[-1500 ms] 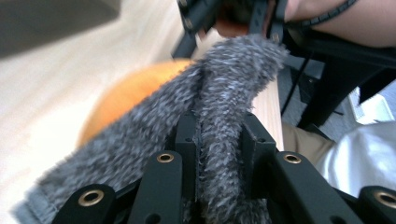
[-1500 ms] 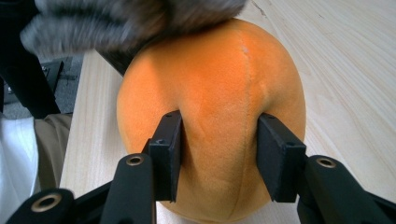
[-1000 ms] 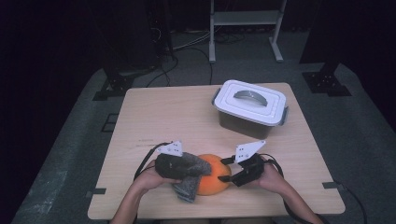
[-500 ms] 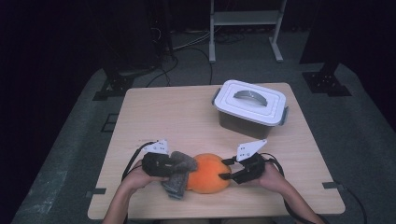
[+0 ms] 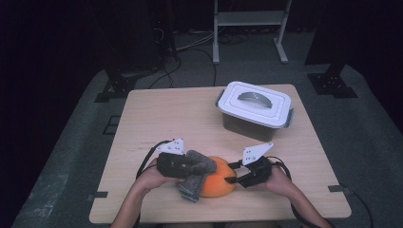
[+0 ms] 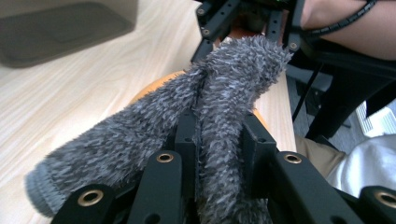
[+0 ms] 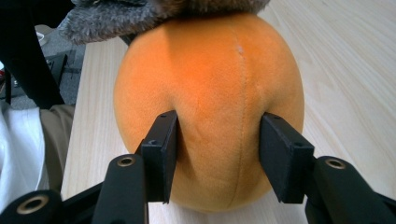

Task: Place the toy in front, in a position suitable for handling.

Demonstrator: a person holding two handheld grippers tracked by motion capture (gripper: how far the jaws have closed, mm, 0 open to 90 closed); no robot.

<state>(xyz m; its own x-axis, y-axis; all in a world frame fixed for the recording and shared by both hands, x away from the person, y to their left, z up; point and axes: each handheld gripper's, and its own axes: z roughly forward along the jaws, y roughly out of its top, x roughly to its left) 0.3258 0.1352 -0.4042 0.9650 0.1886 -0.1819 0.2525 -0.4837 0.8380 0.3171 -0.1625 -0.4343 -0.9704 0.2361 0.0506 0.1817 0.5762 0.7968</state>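
Partly cloth-covered (image 5: pixel 197 164) orange plush ball (image 5: pixel 219 181)

Black tongs (image 5: pixel 196 166) with brass-ringed screw holes, white plates, trailing black cables.

no writing, label, brand or number can be read on anything here.
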